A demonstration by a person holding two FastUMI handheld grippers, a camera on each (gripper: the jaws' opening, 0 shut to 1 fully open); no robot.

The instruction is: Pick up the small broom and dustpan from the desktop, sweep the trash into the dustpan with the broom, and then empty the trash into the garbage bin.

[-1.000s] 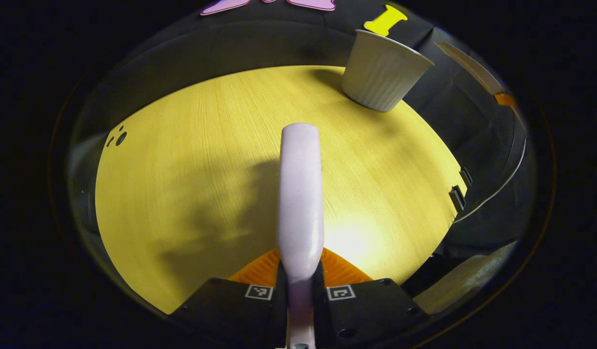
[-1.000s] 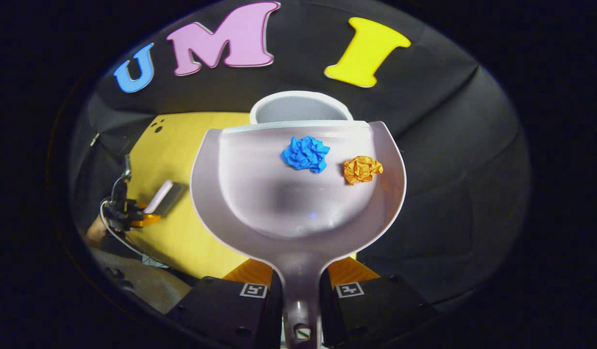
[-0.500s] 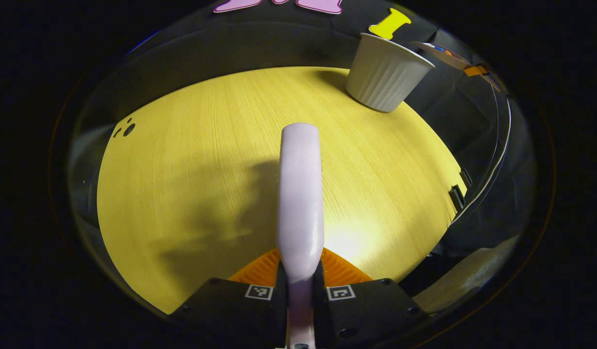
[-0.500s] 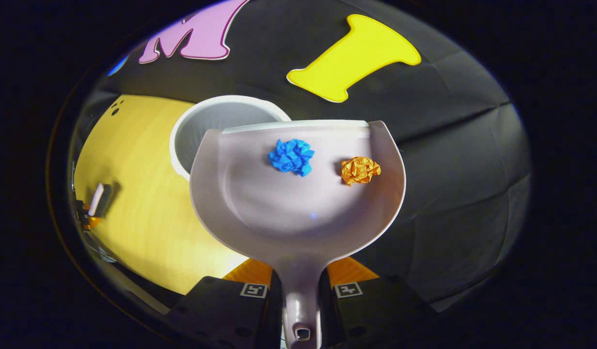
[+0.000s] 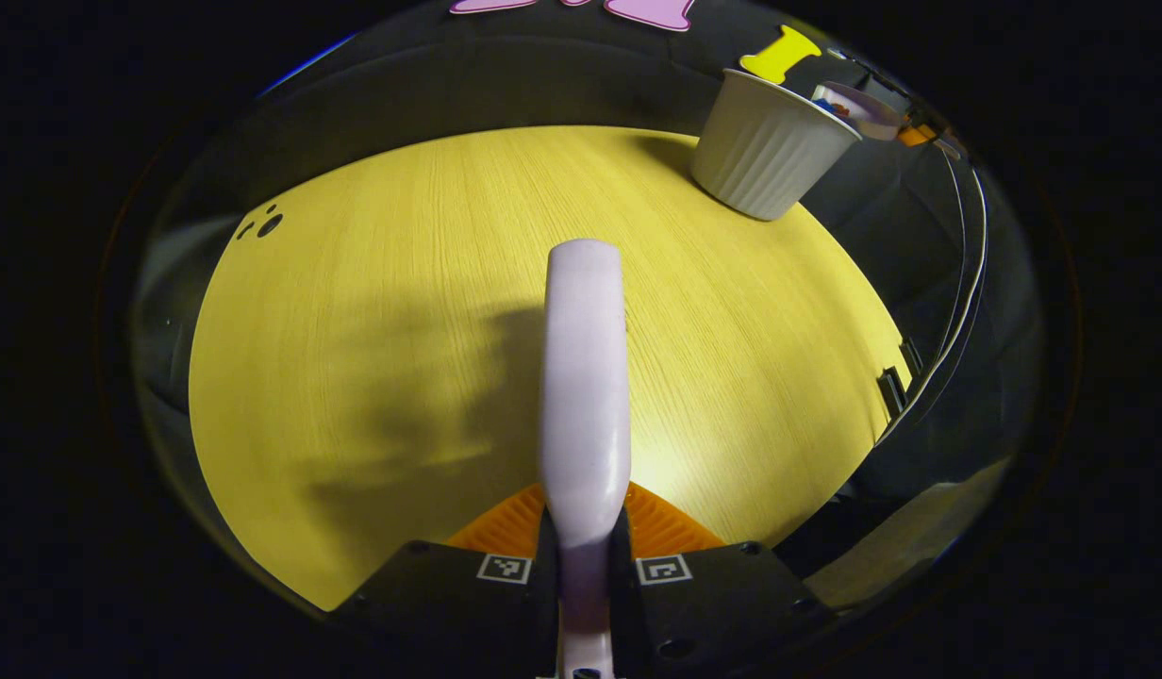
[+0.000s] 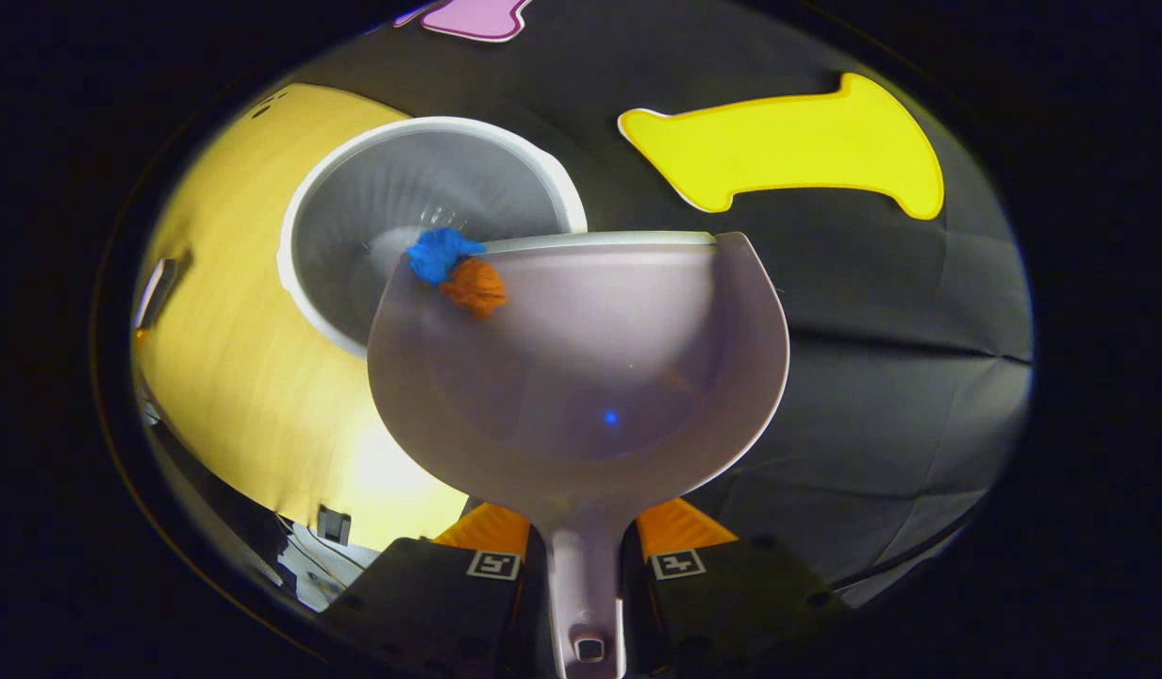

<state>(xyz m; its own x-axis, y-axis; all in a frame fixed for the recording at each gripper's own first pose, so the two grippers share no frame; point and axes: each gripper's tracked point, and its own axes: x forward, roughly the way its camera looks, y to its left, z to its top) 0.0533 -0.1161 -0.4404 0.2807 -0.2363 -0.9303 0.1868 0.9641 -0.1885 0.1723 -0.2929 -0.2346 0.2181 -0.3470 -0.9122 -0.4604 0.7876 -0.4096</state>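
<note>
Now the right gripper [image 6: 586,556] has its jaws closed on the handle of the pale dustpan [image 6: 581,377], both fingers pressing its neck. The pan is tipped over the white garbage bin [image 6: 355,198], its front left corner hanging over the bin's open mouth. A blue paper ball [image 6: 438,253] and an orange paper ball [image 6: 475,286] sit bunched together at that corner, touching each other, the blue one right at the pan's lip above the bin's inside. The bin stands at the far right corner of the yellow bench [image 6: 232,377], against the black cloth wall.

Meanwhile the left gripper [image 5: 586,556] has its jaws clamped on the lilac broom handle [image 5: 584,377], which points away over the bare middle of the bench [image 5: 373,311]. From this side the ribbed bin [image 5: 768,146] stands far off to the right, with the dustpan [image 5: 859,104] tilted just above its rim.
</note>
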